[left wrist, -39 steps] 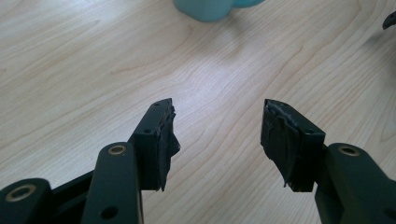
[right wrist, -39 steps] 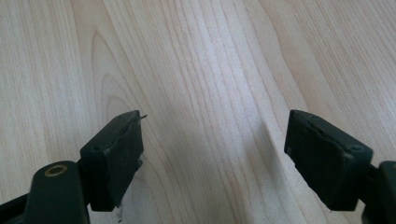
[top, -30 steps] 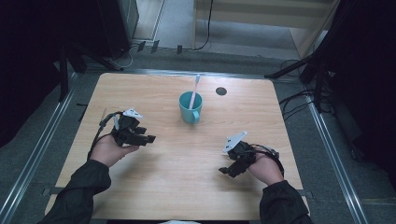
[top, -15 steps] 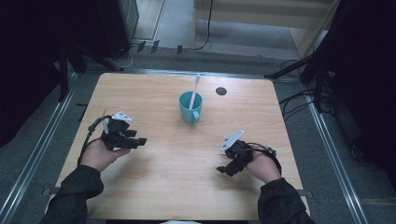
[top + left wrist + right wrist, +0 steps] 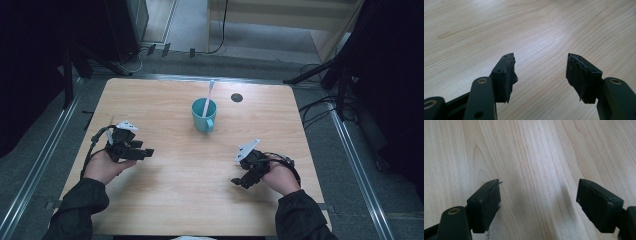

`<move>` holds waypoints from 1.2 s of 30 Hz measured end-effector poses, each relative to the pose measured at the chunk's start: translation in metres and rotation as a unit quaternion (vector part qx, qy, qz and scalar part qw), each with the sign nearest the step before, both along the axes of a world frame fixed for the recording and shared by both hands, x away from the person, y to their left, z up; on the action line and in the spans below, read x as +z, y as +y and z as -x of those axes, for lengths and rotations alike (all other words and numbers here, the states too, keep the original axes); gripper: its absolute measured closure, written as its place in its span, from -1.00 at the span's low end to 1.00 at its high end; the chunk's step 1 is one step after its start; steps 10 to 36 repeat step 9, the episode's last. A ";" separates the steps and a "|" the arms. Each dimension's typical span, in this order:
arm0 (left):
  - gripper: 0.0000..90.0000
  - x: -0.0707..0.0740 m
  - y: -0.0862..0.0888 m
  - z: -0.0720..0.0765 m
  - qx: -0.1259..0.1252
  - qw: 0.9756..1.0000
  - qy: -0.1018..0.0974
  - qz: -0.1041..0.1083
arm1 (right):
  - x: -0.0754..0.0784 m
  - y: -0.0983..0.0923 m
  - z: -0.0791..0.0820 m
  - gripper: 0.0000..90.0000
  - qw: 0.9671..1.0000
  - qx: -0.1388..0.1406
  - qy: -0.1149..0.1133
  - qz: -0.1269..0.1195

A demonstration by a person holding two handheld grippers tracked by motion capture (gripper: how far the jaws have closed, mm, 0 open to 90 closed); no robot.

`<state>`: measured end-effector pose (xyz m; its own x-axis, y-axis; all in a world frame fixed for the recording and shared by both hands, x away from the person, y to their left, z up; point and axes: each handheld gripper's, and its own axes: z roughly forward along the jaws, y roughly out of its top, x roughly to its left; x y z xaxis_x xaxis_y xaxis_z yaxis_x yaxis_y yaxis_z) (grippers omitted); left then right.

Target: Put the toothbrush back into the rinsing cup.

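Standing upright at upper centre of the high view, teal mug (image 5: 204, 115) holds a toothbrush (image 5: 208, 97) that leans on the rim w/ its head poking well above. Left gripper (image 5: 145, 152) sits mid-left of frame, jaws parted, nothing btwn them; its own view confirms bare wood under the gap. Right gripper (image 5: 239, 181) at lower right, likewise released and empty. Both well apart from the mug. Risks, as judged: toothbrush is top-heavy and loose in the mug, so a sideways nudge from either gripper or a trailing cable could tip mug or flick brush out; mug handle faces frame bottom and could snag a jaw on approach. Dark round spot (image 5: 237, 97) on table (image 5: 175, 200) near mug; can't tell what it is. No brands, labels or writing legible anywhere.
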<state>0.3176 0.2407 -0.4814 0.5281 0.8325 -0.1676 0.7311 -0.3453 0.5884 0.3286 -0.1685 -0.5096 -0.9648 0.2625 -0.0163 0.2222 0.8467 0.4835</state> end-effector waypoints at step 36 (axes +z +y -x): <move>-0.13 0.000 0.004 0.000 0.009 1.000 0.000 -0.005 | -0.001 0.000 0.000 -0.57 1.000 0.000 -0.002 0.001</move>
